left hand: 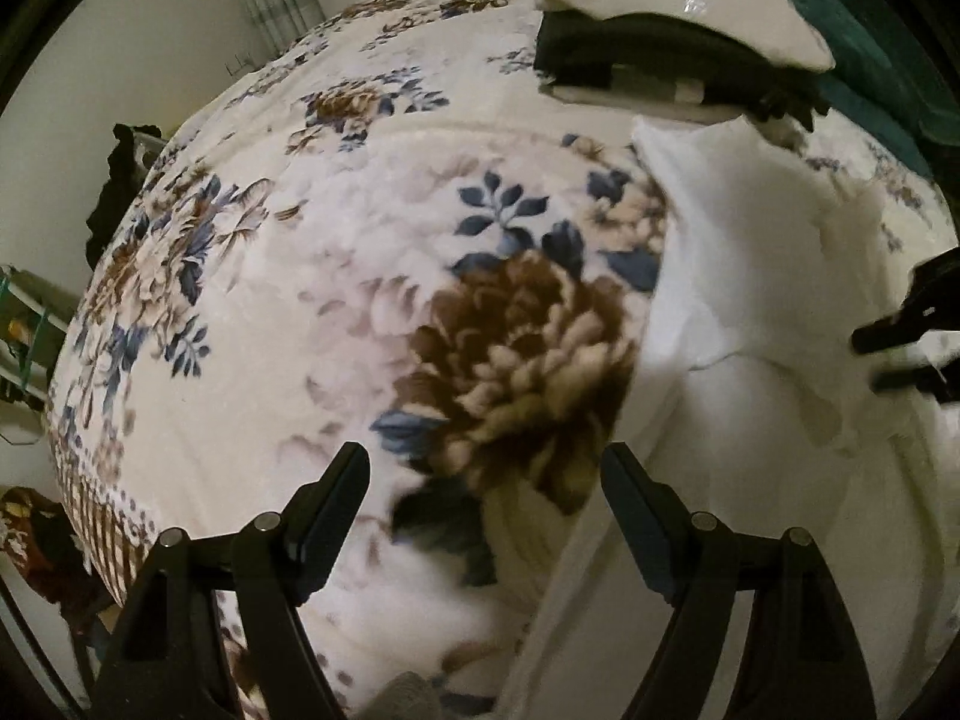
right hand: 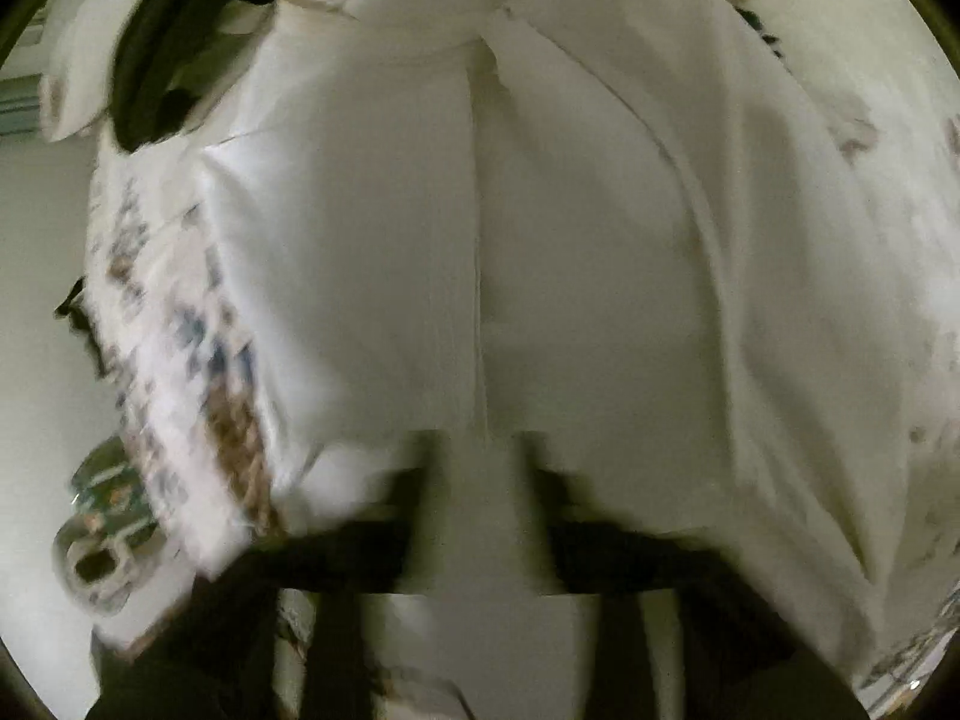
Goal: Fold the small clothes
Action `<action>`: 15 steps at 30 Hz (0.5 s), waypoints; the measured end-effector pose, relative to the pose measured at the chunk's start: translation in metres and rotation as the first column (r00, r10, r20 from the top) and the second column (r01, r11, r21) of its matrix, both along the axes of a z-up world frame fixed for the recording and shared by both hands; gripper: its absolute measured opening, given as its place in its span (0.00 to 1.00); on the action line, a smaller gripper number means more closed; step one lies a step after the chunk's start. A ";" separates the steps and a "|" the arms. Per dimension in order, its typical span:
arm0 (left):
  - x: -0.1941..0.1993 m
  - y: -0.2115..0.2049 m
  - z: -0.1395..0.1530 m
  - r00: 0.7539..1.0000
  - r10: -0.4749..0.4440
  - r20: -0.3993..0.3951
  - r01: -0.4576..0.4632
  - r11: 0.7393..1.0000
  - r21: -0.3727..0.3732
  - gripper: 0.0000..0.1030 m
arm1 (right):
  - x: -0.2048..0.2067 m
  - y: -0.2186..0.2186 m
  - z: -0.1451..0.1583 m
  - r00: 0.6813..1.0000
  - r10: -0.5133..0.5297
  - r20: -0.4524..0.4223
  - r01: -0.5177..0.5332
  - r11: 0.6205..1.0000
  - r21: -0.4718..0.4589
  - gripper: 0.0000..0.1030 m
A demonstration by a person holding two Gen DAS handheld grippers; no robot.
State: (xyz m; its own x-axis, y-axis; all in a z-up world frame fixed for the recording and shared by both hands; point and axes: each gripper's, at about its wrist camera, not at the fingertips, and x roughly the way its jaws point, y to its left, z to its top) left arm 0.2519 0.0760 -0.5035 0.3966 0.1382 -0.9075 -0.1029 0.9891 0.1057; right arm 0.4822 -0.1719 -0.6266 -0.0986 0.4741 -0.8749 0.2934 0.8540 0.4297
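My left hand-held gripper (left hand: 483,468) hangs wide open over the floral blanket (left hand: 252,300), holding nothing; the white shirt (left hand: 750,276) lies just to its right on the bed. My right hand-held gripper (right hand: 477,450) is blurred, fingers narrowly parted around a shirt fold; grip unclear.

a bed under a floral blanket (left hand: 336,276) carries a white garment (left hand: 750,276) by its right edge and a folded stack (left hand: 660,42) at the far edge.
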 end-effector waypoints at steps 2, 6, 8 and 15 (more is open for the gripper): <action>-0.002 -0.008 0.014 1.000 0.002 0.017 -0.002 1.000 -0.015 0.76 | -0.009 -0.025 0.021 1.000 -0.015 0.027 0.015 1.000 -0.002 0.67; -0.018 -0.040 0.030 1.000 -0.013 0.012 0.013 1.000 -0.001 0.76 | -0.039 -0.100 0.058 0.998 -0.044 0.034 0.045 0.998 -0.035 0.67; -0.032 -0.062 0.029 1.000 -0.020 -0.020 0.020 1.000 -0.015 0.76 | -0.059 -0.147 0.068 0.999 -0.043 0.031 0.045 0.997 -0.064 0.67; -0.128 -0.219 -0.003 0.966 -0.073 -0.249 0.035 0.988 -0.153 0.76 | -0.126 -0.296 0.049 0.999 0.015 -0.049 -0.021 0.993 -0.115 0.67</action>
State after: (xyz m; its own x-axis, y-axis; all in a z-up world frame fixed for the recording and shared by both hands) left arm 0.1236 -0.1434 -0.5063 0.1543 -0.0188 -0.9878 -0.0371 0.9990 -0.0248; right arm 0.3567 -0.4678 -0.5778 -0.1494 0.3678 -0.9178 0.2953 0.9025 0.3136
